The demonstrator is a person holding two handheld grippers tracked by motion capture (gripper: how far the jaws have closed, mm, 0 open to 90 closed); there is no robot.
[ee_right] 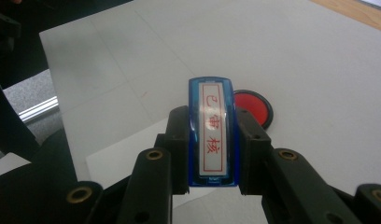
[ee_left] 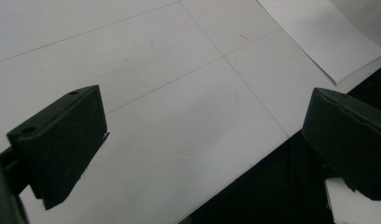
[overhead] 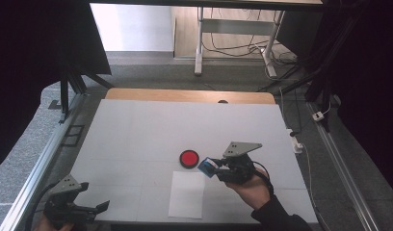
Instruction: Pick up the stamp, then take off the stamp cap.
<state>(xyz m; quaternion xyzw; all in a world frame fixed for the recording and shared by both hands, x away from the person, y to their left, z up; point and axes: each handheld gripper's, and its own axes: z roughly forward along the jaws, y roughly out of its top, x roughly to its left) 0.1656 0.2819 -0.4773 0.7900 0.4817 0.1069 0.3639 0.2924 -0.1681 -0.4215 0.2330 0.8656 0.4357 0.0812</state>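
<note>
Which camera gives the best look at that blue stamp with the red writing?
The right gripper view: the blue stamp sits close up between the right gripper's fingers, its red characters facing the camera. The high view shows it as a small blue block beside the red ink pad, its label unreadable.

Stamp point(ee_right: 212, 133) glossy blue plastic; paper sheet point(overhead: 187, 194) matt.

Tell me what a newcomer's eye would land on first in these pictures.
Most striking is the blue plastic stamp with red characters on its white label, clamped between the right gripper's black jaws just above the white table. Close beside it lies the round red ink pad in its black rim, near the table's middle, with a white paper sheet just in front of it. The left gripper waits open at the table's near left corner.
</note>
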